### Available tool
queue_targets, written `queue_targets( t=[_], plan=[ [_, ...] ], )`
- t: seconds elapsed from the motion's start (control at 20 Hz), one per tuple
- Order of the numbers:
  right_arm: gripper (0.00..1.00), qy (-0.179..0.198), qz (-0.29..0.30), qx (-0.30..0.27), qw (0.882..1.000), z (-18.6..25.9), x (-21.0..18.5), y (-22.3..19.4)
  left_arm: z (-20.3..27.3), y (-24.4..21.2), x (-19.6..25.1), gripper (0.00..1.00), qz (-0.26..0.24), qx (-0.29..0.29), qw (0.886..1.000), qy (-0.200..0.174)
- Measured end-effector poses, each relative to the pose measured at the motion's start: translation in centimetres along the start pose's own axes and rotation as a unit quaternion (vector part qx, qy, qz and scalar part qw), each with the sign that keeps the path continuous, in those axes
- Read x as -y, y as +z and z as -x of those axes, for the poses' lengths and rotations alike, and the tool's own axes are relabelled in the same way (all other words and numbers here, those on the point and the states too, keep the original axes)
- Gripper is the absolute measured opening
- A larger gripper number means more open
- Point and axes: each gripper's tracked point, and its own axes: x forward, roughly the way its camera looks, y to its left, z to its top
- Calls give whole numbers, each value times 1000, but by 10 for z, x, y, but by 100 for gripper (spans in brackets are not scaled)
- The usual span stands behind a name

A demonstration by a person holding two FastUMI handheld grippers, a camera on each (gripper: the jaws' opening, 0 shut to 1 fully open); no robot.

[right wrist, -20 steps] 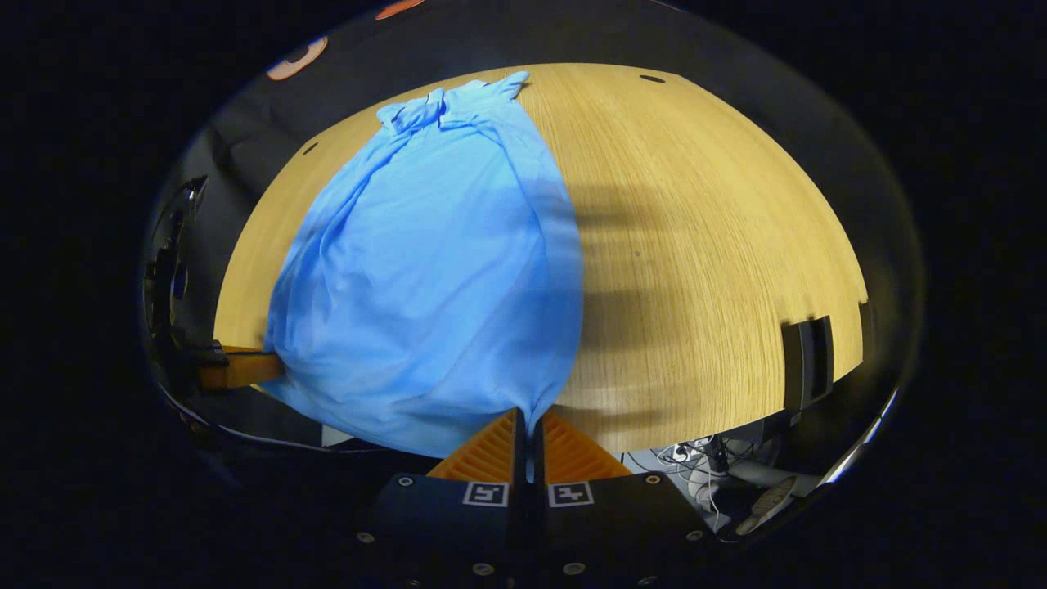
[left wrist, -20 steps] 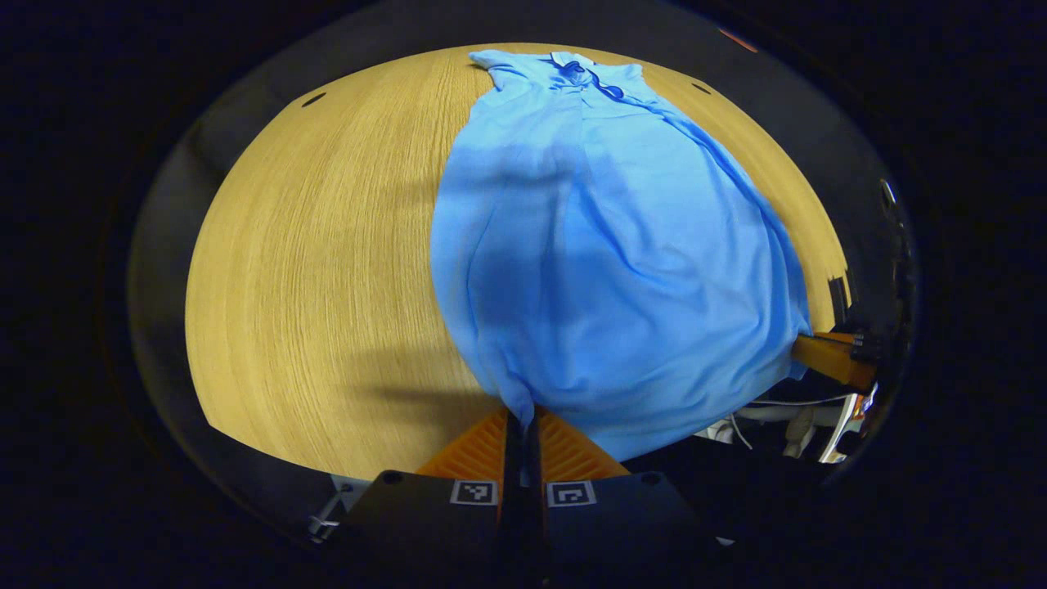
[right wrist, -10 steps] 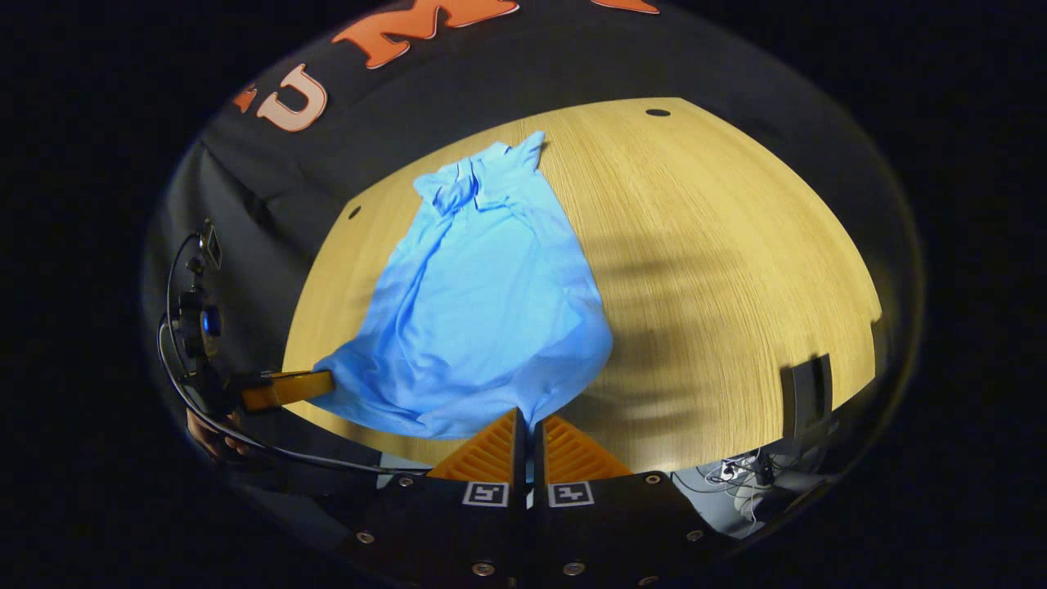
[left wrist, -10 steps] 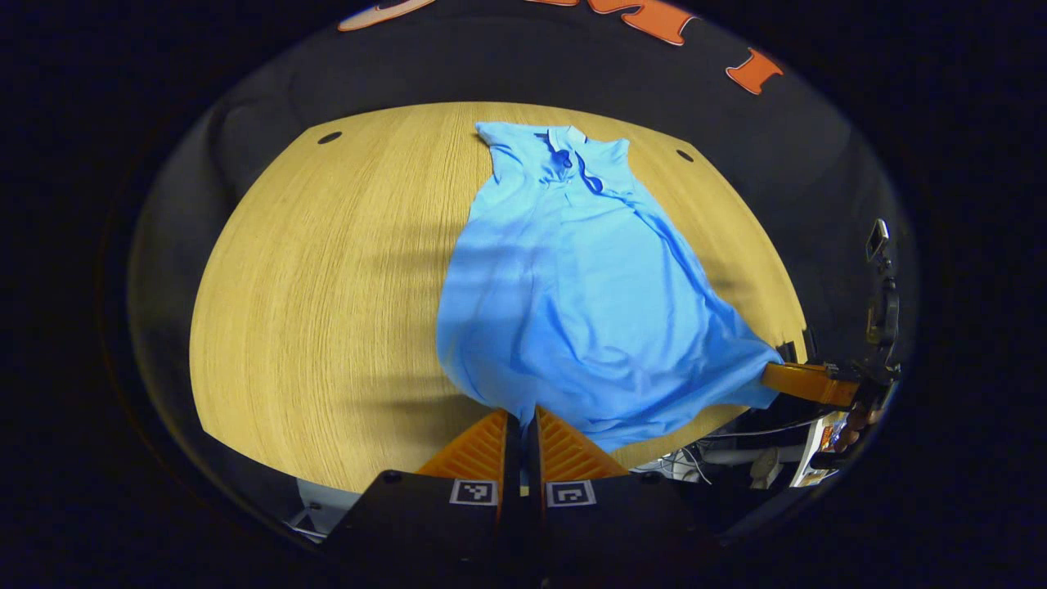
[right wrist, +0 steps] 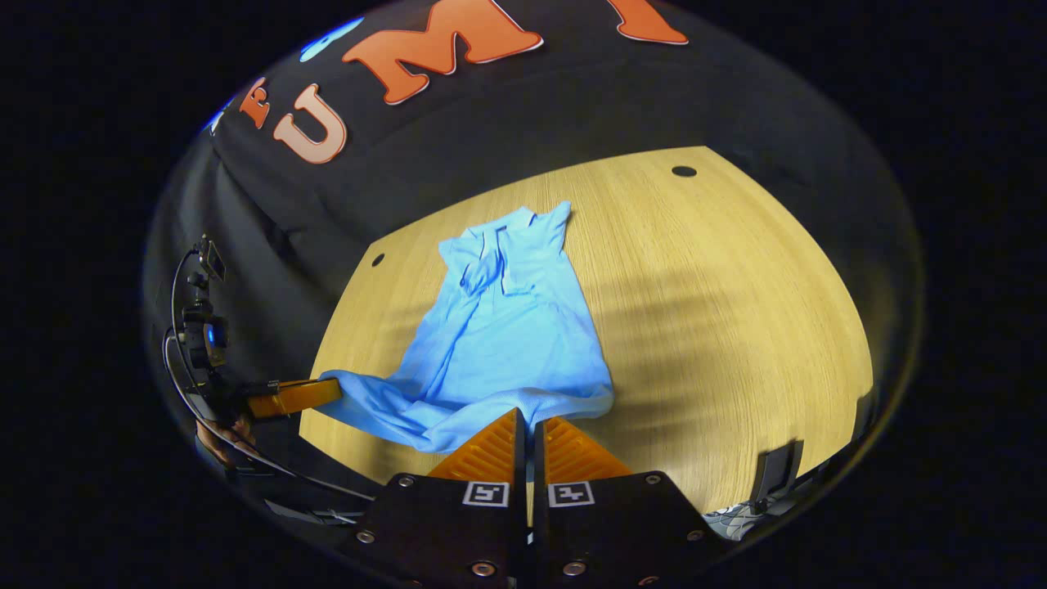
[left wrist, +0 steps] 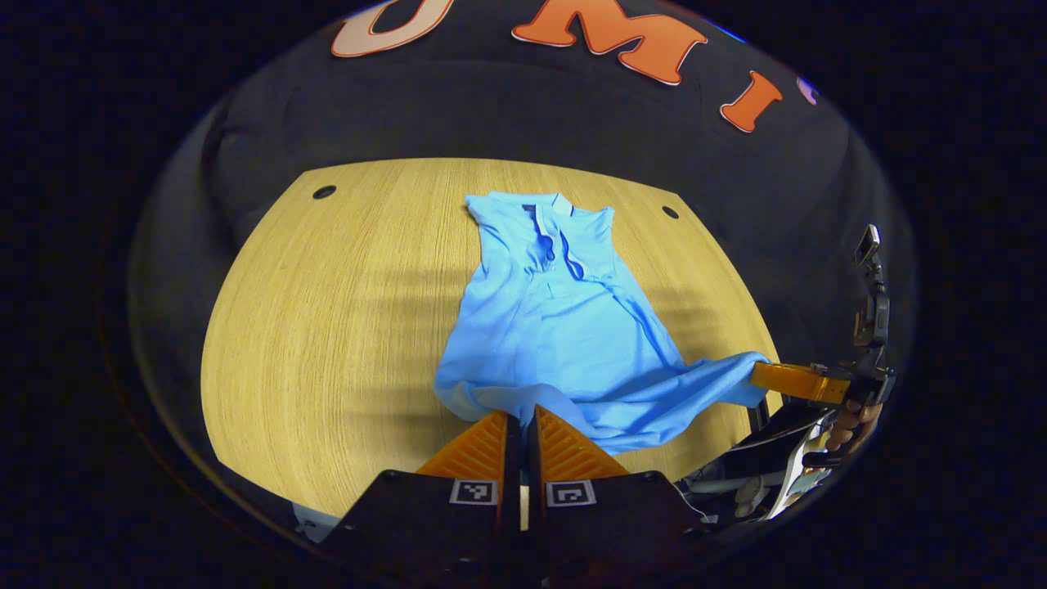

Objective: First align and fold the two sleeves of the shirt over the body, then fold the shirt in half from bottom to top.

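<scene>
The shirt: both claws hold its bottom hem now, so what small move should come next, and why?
Probably carry both claws forward toward the collar together. The left claw and the right claw each pinch a hem corner of the shirt, raised off the table, and the sleeves look already folded in, so the bottom-to-top fold seems due.

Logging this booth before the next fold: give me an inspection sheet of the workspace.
Surface: wooden table, two small holes at its far corners.
Job's things: blue shirt, collar far, hem near and lifted.
Clutter: nothing seen.
Grippers: left gripper and right gripper each shut on the hem, one per corner.
Cables: black cable by the left gripper, seen in the right gripper view.
Surroundings: black cloth wall.
</scene>
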Motion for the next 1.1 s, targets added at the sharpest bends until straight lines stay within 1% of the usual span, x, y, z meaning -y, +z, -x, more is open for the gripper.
queue_targets(
  t=[0.05,0.3,0.45,0.5,0.55,0.65,0.85,0.9,0.95,1.05,1.1],
  plan=[
    [3,3,-6,10,1000,-2,-3,16,-3,15,-5,8,-7,6,1000,1],
    [3,-19,-1,53,998,-20,3,94,-25,93,-20,8,-16,36,999,-13],
    [3,-30,-6,62,998,-41,8,132,-42,136,-29,7,-22,50,998,-21],
    [3,-35,-5,64,997,-49,9,142,-50,148,-31,8,-24,54,998,-23],
    [3,-38,-6,66,997,-56,10,152,-56,161,-35,6,-27,58,998,-25],
    [4,-42,-10,66,997,-73,11,172,-73,187,-44,8,-35,63,997,-27],
    [3,-48,-5,69,996,-113,9,212,-110,235,-62,8,-41,81,996,-26],
    [3,-50,-3,69,996,-126,8,223,-121,246,-68,6,-42,85,995,-23],
    [3,-51,0,71,996,-140,7,231,-134,256,-74,7,-45,88,995,-20],
    [3,-57,2,66,996,-166,8,240,-162,268,-83,10,-49,88,995,-13],
    [3,-61,0,61,996,-182,9,243,-176,273,-88,8,-49,87,995,-10]
  ],
)
